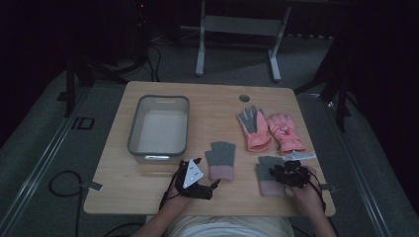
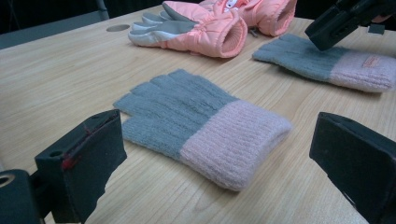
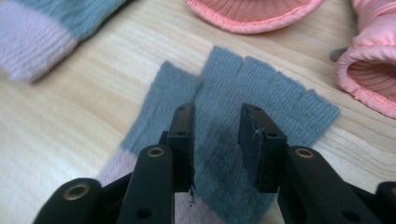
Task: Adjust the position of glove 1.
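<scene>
right gripper (image 3: 217,140) jaws parted a little, hovering over flat ribbed grey knit glove (image 3: 252,93) with pink cuff, not pinching it. left gripper (image 2: 219,163) spread wide near its twin glove (image 2: 201,123) on woodgrain table (image 1: 148,187). puffy pink ski gloves (image 1: 269,131) beyond.

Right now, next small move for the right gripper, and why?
Probably ease straight down and close. The right gripper hangs just above the grey part of the right knit glove, jaws parted with a narrow gap and no fabric between them. The glove lies flat on the table, so the pads likely need to pinch up a fold.
</scene>
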`<state>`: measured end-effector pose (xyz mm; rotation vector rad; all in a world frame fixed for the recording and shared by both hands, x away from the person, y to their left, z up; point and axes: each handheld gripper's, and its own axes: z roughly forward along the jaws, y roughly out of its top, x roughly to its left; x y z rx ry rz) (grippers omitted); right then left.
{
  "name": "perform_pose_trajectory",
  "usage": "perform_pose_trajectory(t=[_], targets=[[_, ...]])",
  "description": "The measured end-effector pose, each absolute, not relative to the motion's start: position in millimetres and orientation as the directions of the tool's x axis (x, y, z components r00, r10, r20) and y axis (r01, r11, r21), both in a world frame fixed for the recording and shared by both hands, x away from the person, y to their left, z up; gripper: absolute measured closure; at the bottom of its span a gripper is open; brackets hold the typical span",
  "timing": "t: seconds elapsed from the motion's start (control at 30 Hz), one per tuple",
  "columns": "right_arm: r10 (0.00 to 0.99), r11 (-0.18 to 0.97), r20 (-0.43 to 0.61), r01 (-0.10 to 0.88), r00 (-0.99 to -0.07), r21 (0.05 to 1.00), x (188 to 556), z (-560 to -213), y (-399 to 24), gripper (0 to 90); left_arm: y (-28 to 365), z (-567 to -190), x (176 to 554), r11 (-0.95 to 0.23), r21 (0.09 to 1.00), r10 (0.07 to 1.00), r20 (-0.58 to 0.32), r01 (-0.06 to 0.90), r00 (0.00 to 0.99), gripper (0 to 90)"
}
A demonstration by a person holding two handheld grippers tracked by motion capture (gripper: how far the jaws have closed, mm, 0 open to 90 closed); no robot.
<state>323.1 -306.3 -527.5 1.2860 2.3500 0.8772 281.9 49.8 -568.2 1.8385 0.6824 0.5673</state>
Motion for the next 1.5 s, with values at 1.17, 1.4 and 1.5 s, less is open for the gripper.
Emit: perform_pose_trajectory(t=[1.17,1.4,1.5], targets=[[0.851,0.359,-0.002,0.578,-0.525,0.733,316.0,-474.8,-302.5,85.0,52.3,-568.5,280.9,-0.267,0.947,0.691,0.057,0.181,0.720,1.9],[0.841,0.350,-0.004,0.537,-0.542,0.767,328.6,-451.0,-274.2,84.9,52.5,-568.7,280.1,-0.254,0.952,0.685,0.052,0.171,0.727,1.1],[0.827,0.370,-0.018,0.519,-0.562,0.770,333.4,-444.8,-256.4,84.9,52.7,-568.4,278.3,-0.249,0.956,0.693,0.064,0.155,0.718,0.0]])
